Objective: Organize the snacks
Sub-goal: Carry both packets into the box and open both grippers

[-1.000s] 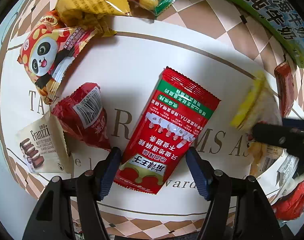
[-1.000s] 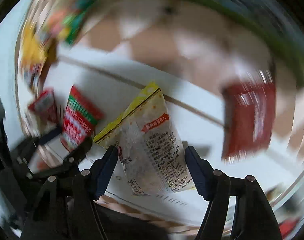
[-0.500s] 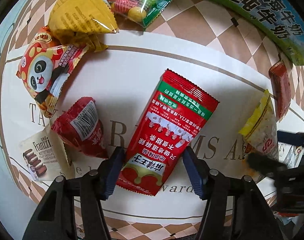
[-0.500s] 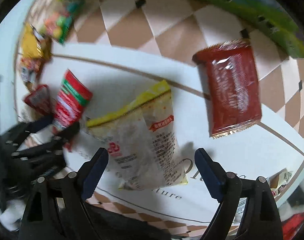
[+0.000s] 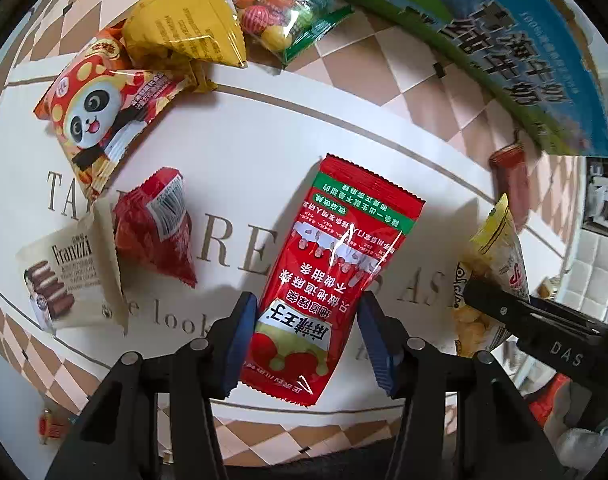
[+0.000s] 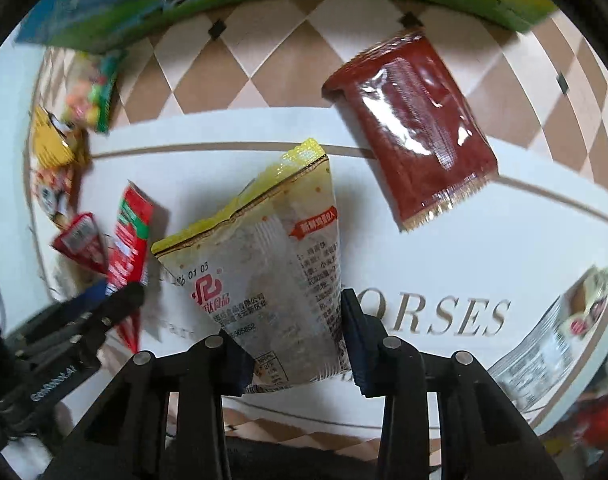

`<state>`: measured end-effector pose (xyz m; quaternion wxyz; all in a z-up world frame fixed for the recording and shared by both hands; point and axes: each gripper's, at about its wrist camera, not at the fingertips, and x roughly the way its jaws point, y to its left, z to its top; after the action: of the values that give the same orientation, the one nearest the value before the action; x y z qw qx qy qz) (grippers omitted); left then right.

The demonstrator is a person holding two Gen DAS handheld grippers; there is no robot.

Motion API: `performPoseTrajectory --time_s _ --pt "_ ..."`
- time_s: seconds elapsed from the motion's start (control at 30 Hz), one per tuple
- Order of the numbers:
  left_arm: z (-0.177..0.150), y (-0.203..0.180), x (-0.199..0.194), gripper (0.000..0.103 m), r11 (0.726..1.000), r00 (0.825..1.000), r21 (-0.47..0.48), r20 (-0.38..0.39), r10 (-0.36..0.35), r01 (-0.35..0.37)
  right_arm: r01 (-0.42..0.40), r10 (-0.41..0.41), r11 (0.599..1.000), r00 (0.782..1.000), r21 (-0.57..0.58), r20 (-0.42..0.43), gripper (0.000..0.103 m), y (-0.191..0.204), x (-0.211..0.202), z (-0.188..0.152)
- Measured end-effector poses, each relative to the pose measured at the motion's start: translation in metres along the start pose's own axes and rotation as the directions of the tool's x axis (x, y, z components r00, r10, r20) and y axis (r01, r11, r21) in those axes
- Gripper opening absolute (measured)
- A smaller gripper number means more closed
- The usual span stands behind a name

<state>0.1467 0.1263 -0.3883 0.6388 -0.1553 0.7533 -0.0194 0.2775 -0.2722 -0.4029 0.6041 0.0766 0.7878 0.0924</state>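
My left gripper (image 5: 308,340) has closed in on the lower end of a long red snack packet with a green band (image 5: 336,272); both pads touch its sides. My right gripper (image 6: 295,344) is shut on a yellow-topped pale snack bag (image 6: 263,260), which bulges between the fingers. That bag and the right gripper's arm also show at the right of the left wrist view (image 5: 492,264). The red packet and the left gripper show at the left of the right wrist view (image 6: 127,236).
On the white tablecloth (image 5: 243,140) lie a panda bag (image 5: 95,112), a yellow bag (image 5: 183,20), a candy bag (image 5: 283,20), a small red packet (image 5: 155,220), a Franzzi cookie pack (image 5: 63,276) and a dark red sachet (image 6: 416,128). A blue-green milk carton box (image 5: 504,40) stands behind.
My left fingers have narrowed onto the red packet. My right gripper opened wide over the yellow bag, then shut on it.
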Motion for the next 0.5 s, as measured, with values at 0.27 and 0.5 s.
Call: performPoseTrajectory --time_s 0.27,0.5 --pt "-0.004 0.004 -0.055 0.048 0.994 0.993 0.005 0.052 -0.108 0.107 -0.154 0.151 0.987 0.987 0.047 0.060 0.039 -0.047 -0.079 -0.009" --pt "0.013 -0.017 -0.148 0.048 0.977 0.957 0.085 0.199 -0.211 0.198 -0.255 0.247 0.967 0.952 0.024 0.182 0.039 -0.034 -0.154 -0.016"
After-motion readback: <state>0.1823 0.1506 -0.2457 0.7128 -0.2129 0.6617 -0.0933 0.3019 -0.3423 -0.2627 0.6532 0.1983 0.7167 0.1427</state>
